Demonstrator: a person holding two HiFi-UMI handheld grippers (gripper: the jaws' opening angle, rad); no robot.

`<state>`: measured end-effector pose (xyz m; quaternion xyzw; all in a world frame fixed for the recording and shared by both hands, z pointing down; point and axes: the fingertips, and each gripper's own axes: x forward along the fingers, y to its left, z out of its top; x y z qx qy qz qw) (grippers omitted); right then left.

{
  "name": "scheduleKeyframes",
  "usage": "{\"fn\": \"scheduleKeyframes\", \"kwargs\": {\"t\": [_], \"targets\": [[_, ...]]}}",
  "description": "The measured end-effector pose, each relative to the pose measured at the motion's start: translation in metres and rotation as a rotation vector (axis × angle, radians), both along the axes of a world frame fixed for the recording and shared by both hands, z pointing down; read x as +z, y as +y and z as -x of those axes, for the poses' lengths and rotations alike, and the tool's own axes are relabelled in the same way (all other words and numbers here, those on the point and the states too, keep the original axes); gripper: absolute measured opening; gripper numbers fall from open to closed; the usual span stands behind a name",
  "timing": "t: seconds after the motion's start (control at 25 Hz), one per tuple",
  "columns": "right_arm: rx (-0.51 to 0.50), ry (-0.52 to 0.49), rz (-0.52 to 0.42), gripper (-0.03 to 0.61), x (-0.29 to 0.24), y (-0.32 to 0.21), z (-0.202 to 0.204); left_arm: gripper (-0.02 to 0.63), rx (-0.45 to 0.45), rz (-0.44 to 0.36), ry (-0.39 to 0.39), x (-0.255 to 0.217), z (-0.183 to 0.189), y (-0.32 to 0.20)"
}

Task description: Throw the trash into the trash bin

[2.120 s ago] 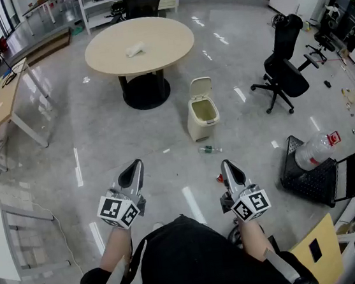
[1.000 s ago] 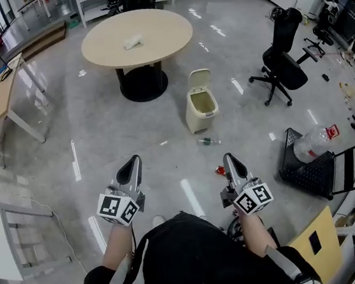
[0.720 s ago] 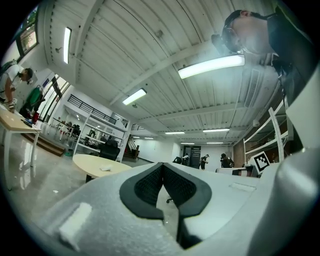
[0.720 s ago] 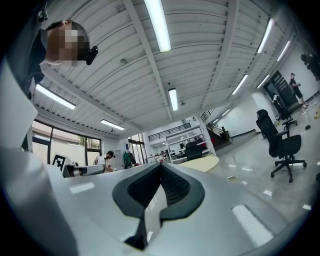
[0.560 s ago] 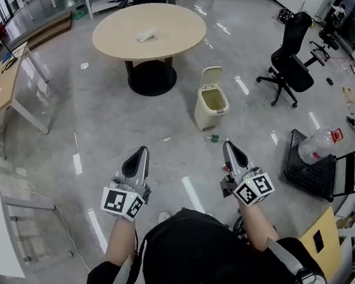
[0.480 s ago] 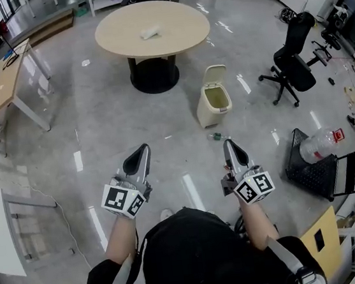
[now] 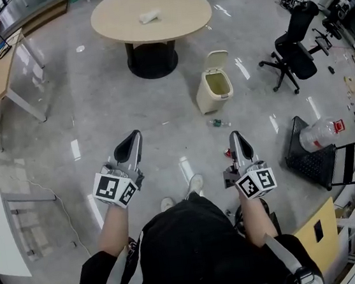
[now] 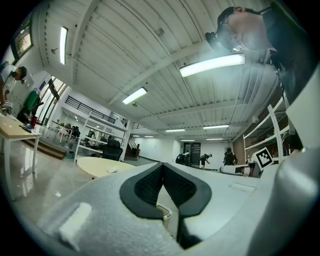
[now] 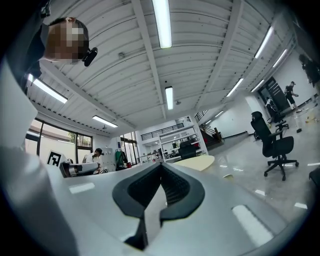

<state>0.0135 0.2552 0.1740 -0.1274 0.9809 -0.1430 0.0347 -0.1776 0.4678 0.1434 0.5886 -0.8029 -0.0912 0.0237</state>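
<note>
Cream trash bin (image 7: pixel 206 101) — lid up.

Glossy polished floor (image 7: pixel 97 116) — smooth plastic trash bin (image 7: pixel 206 102), matt wood-look tabletop (image 7: pixel 174 10).

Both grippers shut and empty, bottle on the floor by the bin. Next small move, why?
Probably open the right gripper and lower it toward the bottle: it lies on the floor just ahead of that gripper, beside the open trash bin, and shut jaws cannot take it.
</note>
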Motion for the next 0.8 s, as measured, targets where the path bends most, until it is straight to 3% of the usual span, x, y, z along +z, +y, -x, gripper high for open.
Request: {"fn": "scheduleKeyframes", "kwargs": {"t": [0.24, 0.52, 0.8], "targets": [[0.066, -0.043, -0.01, 0.005, -0.003, -0.065, -0.001, 0.003, 0.023, -0.044, 0.017, -0.008, 0.012, -0.057], [0.152, -0.091, 0.016, 0.005, 0.001, -0.16, -0.015, 0.003, 0.052, -0.037, -0.005, -0.023, 0.019, -0.13], [0.238, -0.097, 0.004, 0.005, 0.006, -0.225, -0.051, 0.003, 0.132, -0.013, -0.031, -0.023, 0.003, -0.216]]}}
